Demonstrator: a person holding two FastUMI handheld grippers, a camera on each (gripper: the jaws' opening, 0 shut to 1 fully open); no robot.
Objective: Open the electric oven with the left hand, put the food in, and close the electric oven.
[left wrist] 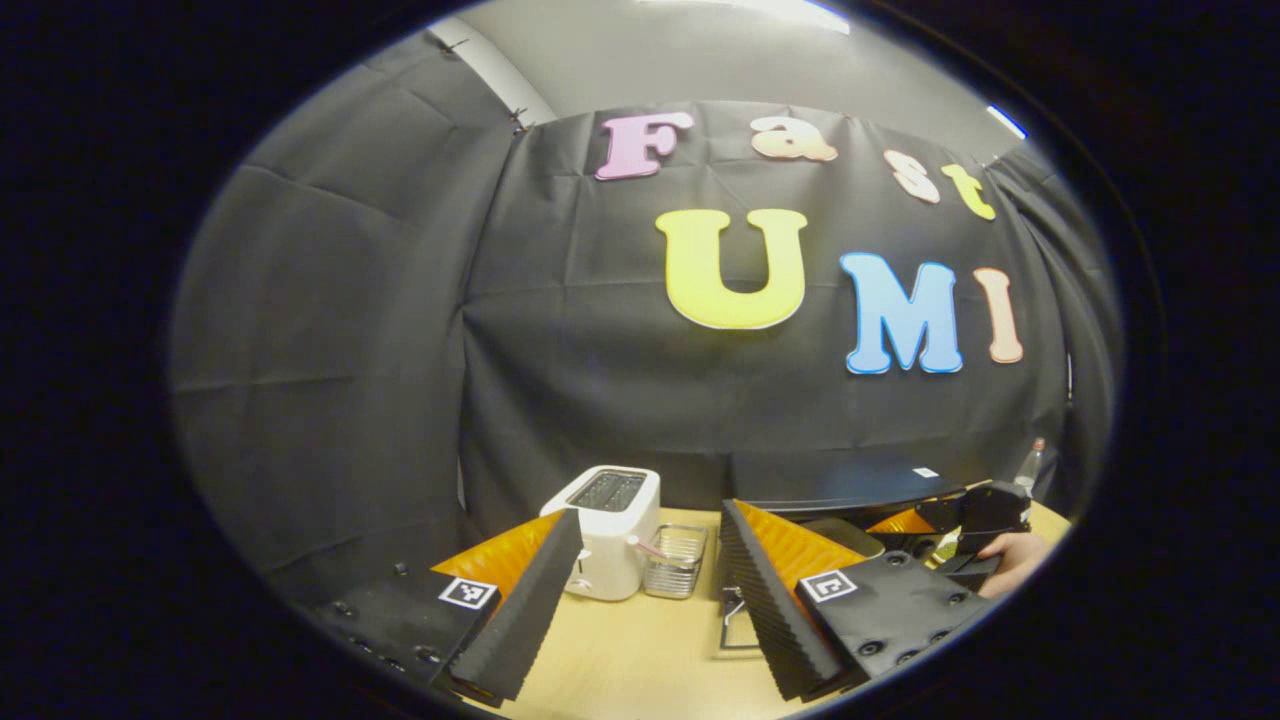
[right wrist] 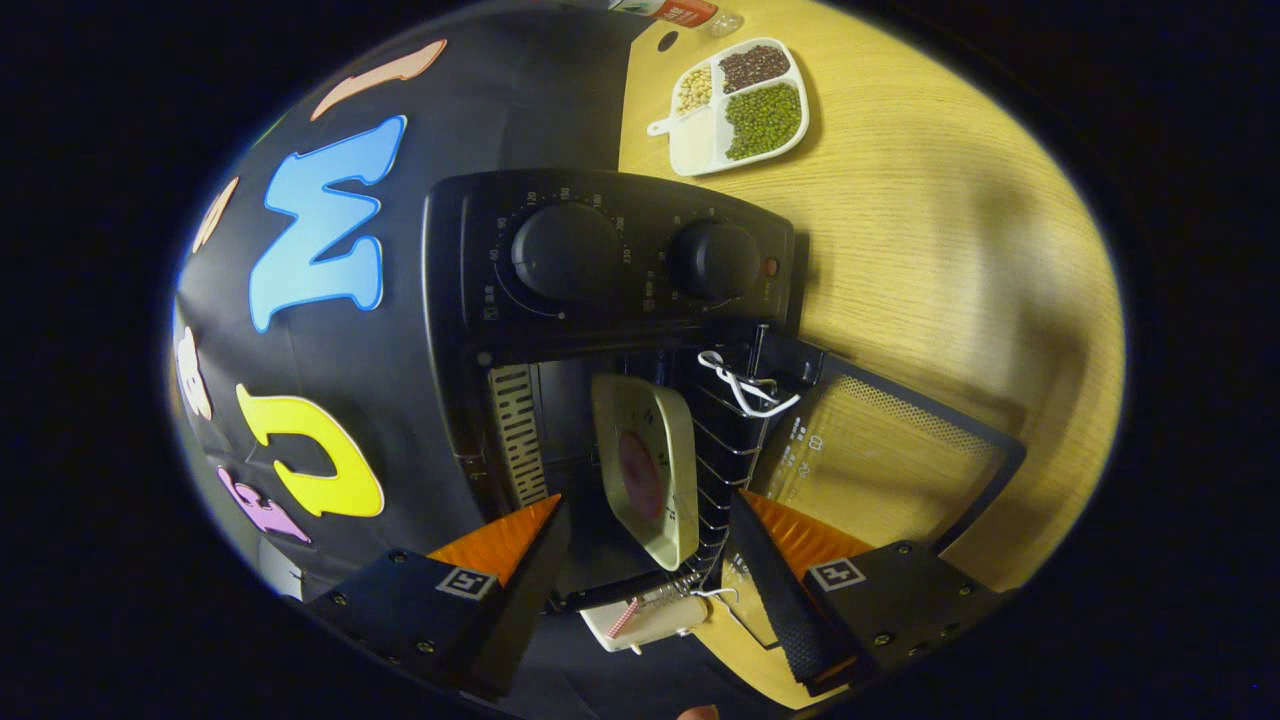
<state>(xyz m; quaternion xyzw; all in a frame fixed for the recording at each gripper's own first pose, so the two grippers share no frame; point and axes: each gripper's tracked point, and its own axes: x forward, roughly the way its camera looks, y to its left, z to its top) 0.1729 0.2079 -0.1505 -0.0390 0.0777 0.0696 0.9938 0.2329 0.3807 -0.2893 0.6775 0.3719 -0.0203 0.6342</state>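
In the right gripper view the black electric oven point(right wrist: 610, 260) has its glass door point(right wrist: 890, 450) swung fully down over the wooden table. A cream plate point(right wrist: 645, 465) with a reddish piece of food point(right wrist: 640, 472) rests inside on the wire rack point(right wrist: 730, 430). My right gripper point(right wrist: 648, 503) is open at the oven mouth, its fingers on either side of the plate's near edge without pressing on it. My left gripper point(left wrist: 650, 515) is open and holds nothing, well to the left of the oven point(left wrist: 840, 480). Farther off, the left gripper view shows the right gripper point(left wrist: 975, 515) and a hand point(left wrist: 1010, 560).
A white toaster point(left wrist: 610, 530) and a small wire basket point(left wrist: 675, 560) stand on the table ahead of the left gripper. A divided white dish of beans point(right wrist: 740, 105) lies beside the oven. A bottle point(left wrist: 1030, 465) stands at the far right. Black cloth walls the back.
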